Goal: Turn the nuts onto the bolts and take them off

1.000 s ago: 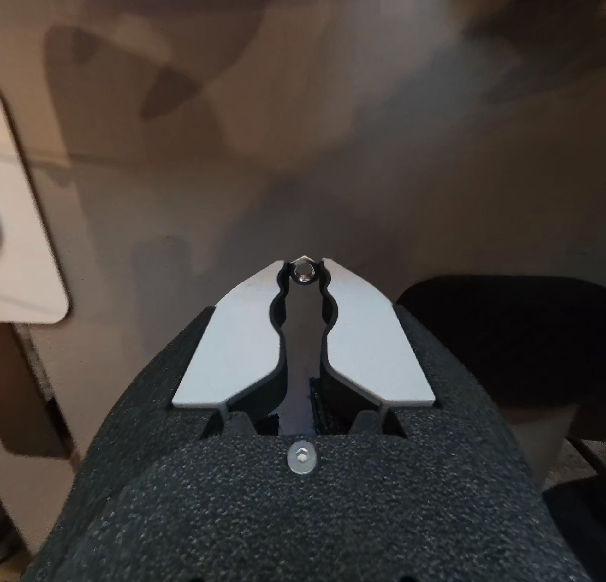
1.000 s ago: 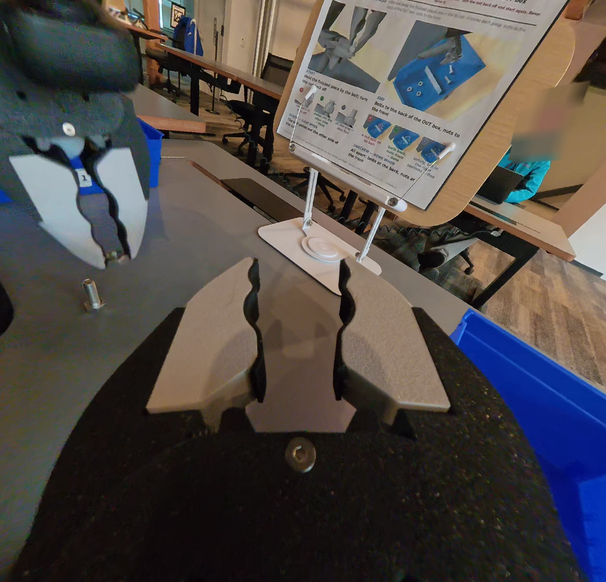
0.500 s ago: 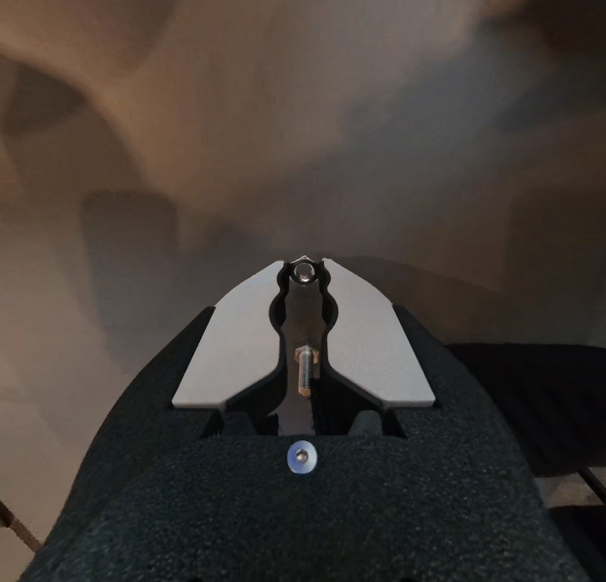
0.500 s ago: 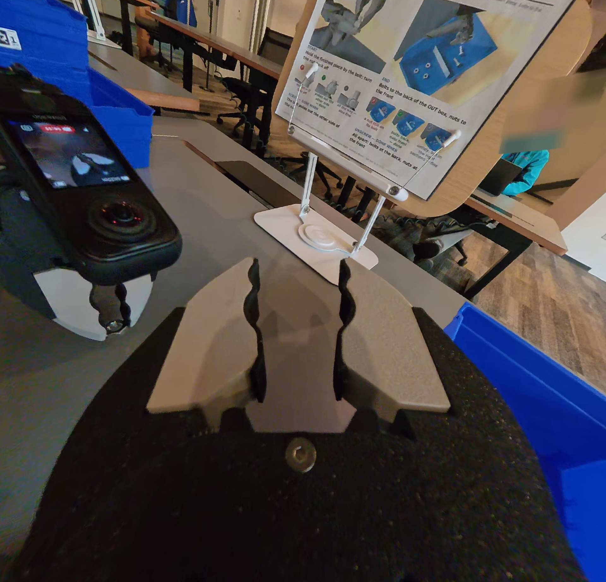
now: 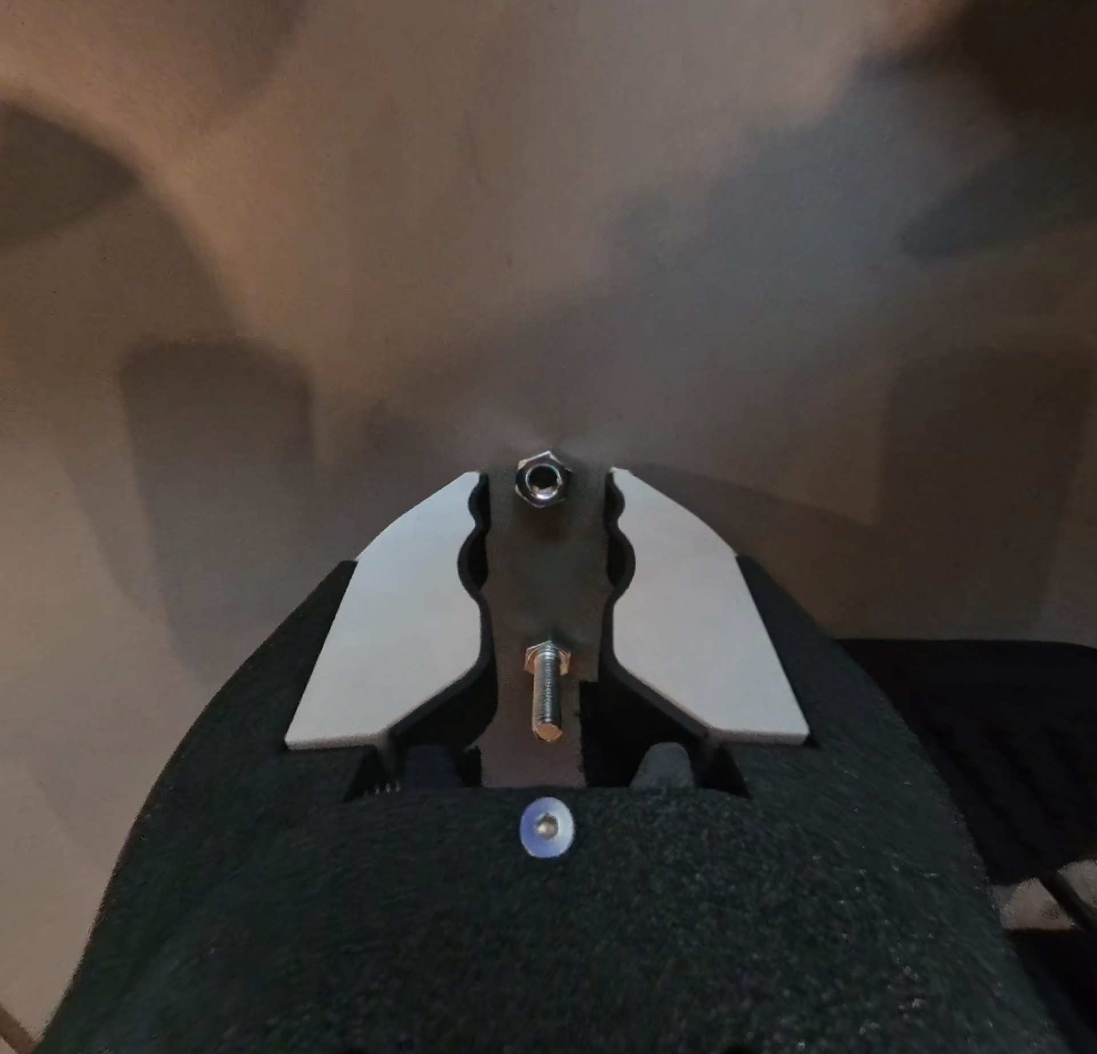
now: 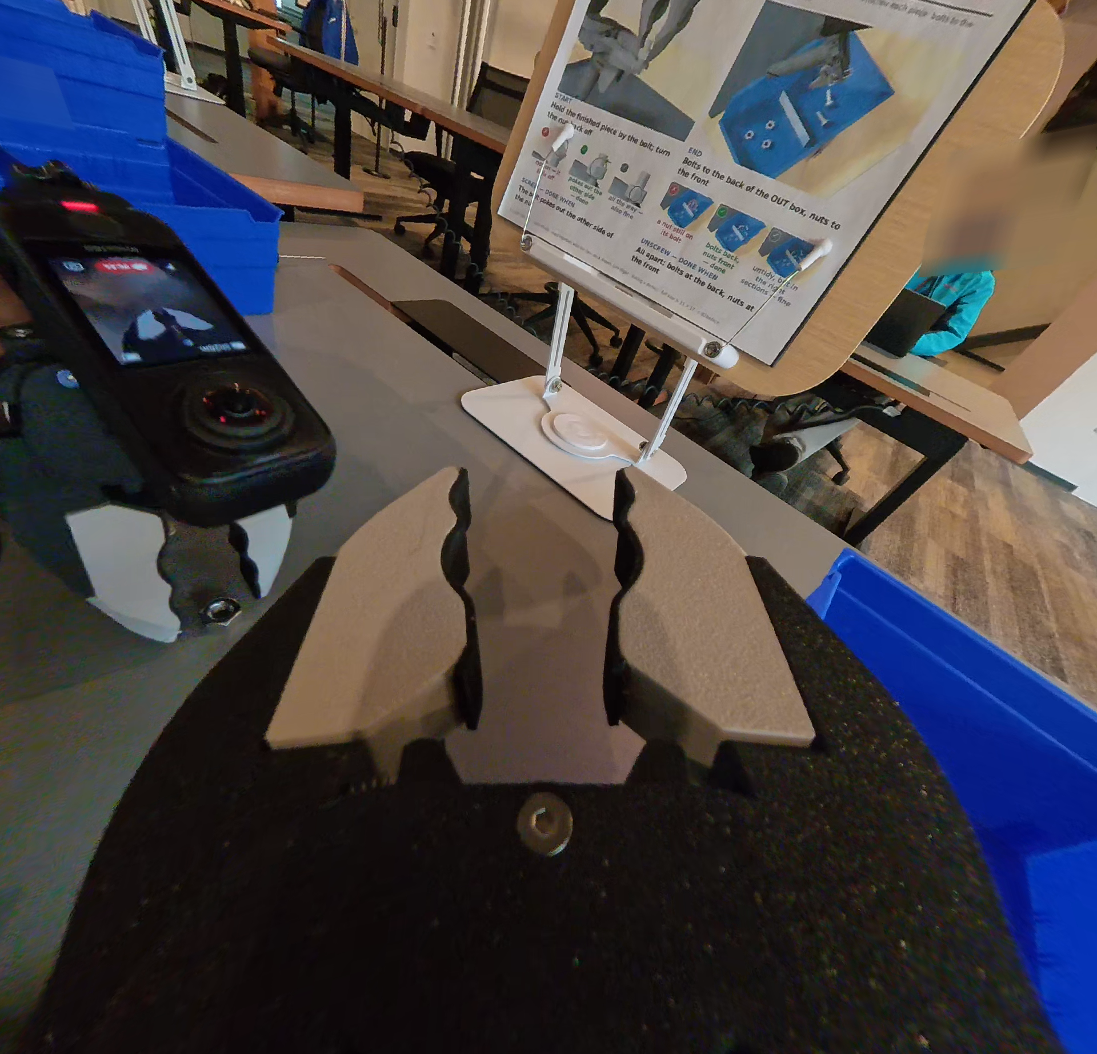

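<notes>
Left wrist view. The left tongs (image 5: 547, 482) point down at the grey table (image 5: 415, 253), fingers spread apart with a clear gap on either side of what lies between them. A silver nut (image 5: 542, 483) sits at the tip line, centred in the gap, bore facing the camera, touching neither finger as far as the picture shows. Closer to the camera, also within the gap, a bolt (image 5: 547, 699) stands head-down on the table, threaded shank pointing up toward the lens. Nut and bolt are apart, in line with each other. Table surface beyond is blurred, with soft shadows.

Right wrist view. The right tongs (image 6: 537, 541) are spread wide and hold nothing; only bare table shows between the two grey fingers (image 6: 386, 627). They sit low over the table, aimed at a white stand (image 6: 573, 431) carrying an instruction sheet (image 6: 760, 135). The left tongs (image 6: 211, 586) appear at the left edge, tips down at the table, with a black camera (image 6: 178, 372) mounted above them. The nut (image 6: 221, 610) lies at their tips, between the spread fingers, on or just above the table; I cannot tell which. The bolt is not visible here. A blue bin (image 6: 979, 758) sits just beside the right tongs on the right; more blue bins (image 6: 119, 135) stand far left. A person in a teal top (image 6: 950, 307) sits at another desk behind.
</notes>
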### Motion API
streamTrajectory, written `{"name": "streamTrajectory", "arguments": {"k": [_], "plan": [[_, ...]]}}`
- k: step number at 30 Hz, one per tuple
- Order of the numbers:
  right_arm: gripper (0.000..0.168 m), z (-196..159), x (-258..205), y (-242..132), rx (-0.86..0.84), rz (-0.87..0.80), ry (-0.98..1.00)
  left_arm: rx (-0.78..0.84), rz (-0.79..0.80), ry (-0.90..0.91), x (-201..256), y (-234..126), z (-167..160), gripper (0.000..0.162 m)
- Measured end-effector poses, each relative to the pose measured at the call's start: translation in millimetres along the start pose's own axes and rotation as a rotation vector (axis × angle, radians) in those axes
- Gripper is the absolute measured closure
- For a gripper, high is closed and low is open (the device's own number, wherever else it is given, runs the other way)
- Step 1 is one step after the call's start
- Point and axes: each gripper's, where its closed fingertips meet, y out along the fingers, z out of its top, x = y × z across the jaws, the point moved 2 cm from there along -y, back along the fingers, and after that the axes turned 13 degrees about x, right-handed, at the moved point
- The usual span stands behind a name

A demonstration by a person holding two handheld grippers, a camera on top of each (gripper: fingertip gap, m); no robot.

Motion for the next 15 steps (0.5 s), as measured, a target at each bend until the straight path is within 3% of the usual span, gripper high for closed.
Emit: {"name": "streamTrajectory", "arguments": {"k": [7, 15], "plan": [[0.122, 1, 0, 0, 0.003, -0.001, 0.002, 0.199, 0.077, -0.103, 0, -35, -13, 0.107], [0.122, 1, -1, 0, 0.004, 0.002, 0.000, 0.298, 0.180, -0.228, -3, -55, -70, 0.115]]}}
